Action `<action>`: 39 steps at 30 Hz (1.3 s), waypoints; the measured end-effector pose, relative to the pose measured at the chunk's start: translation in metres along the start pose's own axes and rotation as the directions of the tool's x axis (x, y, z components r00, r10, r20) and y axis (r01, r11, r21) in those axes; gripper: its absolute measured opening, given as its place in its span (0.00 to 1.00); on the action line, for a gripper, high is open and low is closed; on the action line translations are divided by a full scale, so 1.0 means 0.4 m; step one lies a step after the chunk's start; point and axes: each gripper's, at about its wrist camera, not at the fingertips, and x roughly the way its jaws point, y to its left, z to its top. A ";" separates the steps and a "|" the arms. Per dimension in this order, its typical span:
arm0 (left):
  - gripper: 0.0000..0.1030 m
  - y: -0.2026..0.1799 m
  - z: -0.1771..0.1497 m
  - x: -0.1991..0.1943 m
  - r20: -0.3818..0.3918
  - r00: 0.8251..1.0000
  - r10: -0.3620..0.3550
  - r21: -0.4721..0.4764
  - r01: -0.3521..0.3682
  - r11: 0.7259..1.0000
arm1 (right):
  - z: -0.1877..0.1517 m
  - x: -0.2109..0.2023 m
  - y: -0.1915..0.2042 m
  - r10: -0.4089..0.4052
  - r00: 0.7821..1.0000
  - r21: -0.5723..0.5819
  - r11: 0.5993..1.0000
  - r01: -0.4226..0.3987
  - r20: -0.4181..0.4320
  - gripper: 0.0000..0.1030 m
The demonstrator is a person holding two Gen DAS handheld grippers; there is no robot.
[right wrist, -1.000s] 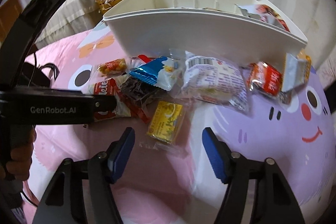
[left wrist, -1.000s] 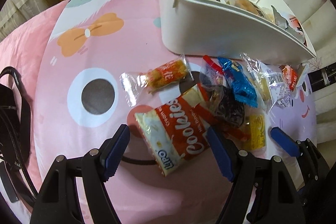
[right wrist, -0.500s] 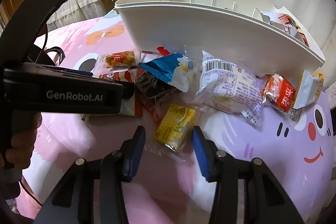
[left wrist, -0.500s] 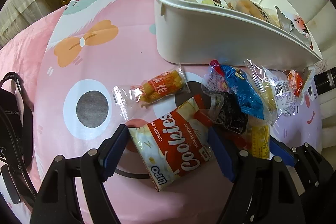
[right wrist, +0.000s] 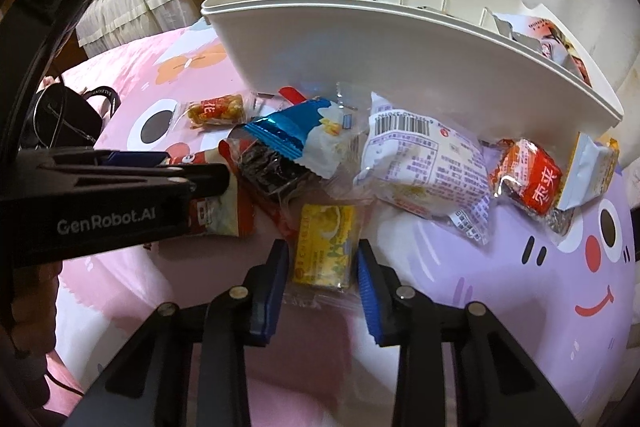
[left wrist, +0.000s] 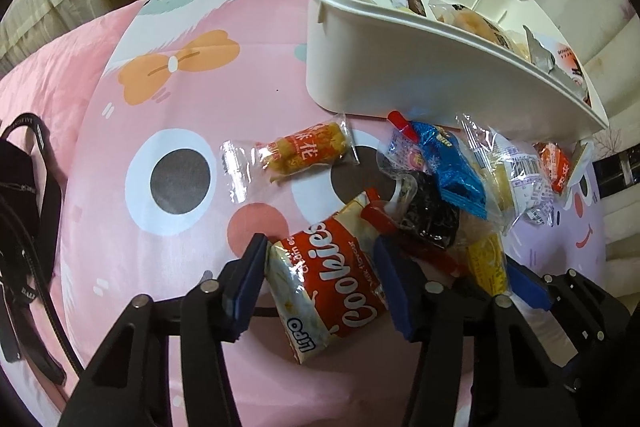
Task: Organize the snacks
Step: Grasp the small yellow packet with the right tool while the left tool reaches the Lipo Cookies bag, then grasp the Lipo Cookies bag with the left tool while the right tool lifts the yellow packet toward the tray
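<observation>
At far left we see a black strap bag [left wrist: 24, 211] on the pink cartoon bedspread [left wrist: 160, 75]. Next, our left gripper [left wrist: 320, 279] is closing around the red-and-white cookies packet [left wrist: 332, 283], its blue pads right at the packet's edges. Just right, our right gripper [right wrist: 320, 279] is closing on the yellow snack packet [right wrist: 326, 247], which lies between its pads, apparently touching both. Beyond lie the loose snacks: a blue wrapper [right wrist: 296, 135], a white barcode bag [right wrist: 424, 167] and a red packet [right wrist: 528, 175], all just before the white bin [right wrist: 380, 51].
</observation>
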 end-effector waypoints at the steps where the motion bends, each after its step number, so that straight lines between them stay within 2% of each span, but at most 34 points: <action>1: 0.48 0.003 -0.001 -0.001 0.000 1.000 -0.007 -0.006 0.007 1.000 | 0.001 0.000 -0.002 -0.001 1.000 0.006 1.000 0.001 -0.006 0.30; 2: 0.48 0.009 -0.003 -0.004 0.001 1.000 -0.012 -0.008 0.012 1.000 | 0.000 -0.001 -0.004 0.001 1.000 0.014 1.000 -0.001 -0.011 0.29; 4: 0.31 0.017 -0.004 -0.016 0.024 1.000 -0.006 -0.009 0.007 1.000 | -0.003 -0.004 -0.008 0.000 1.000 0.026 1.000 0.000 -0.018 0.29; 10: 0.21 0.061 -0.019 -0.030 0.009 0.998 -0.063 -0.041 0.063 0.997 | -0.025 -0.016 -0.007 -0.008 0.999 0.063 0.998 0.011 -0.044 0.28; 15: 0.21 0.090 -0.033 -0.042 -0.011 0.996 -0.089 -0.066 0.088 0.994 | -0.048 -0.026 0.002 -0.017 0.998 0.109 0.994 0.025 -0.066 0.28; 20: 0.35 0.091 -0.049 -0.053 -0.047 0.994 -0.098 -0.050 0.096 0.994 | -0.078 -0.045 0.008 -0.031 0.995 0.147 0.988 0.044 -0.092 0.28; 22: 0.48 0.090 -0.050 -0.054 -0.075 0.991 -0.108 -0.043 0.106 0.994 | -0.090 -0.055 0.012 -0.032 0.994 0.172 0.984 0.050 -0.104 0.28; 28: 0.53 0.092 -0.045 -0.036 -0.177 0.967 -0.183 -0.075 0.172 0.982 | -0.113 -0.087 0.025 -0.033 0.990 0.236 0.970 0.065 -0.137 0.28; 30: 0.58 0.095 -0.038 -0.026 -0.211 0.959 -0.188 -0.094 0.171 0.981 | -0.117 -0.098 0.031 -0.032 0.988 0.248 0.966 0.069 -0.150 0.28; 35: 0.62 0.089 -0.016 -0.006 -0.264 0.948 -0.180 -0.126 0.151 0.981 | -0.119 -0.131 0.034 -0.037 0.985 0.263 0.961 0.081 -0.167 0.28; 39: 0.73 0.076 -0.003 0.014 -0.305 0.941 -0.147 -0.158 0.102 0.982 | -0.113 -0.159 0.023 -0.046 0.985 0.277 0.956 0.092 -0.167 0.28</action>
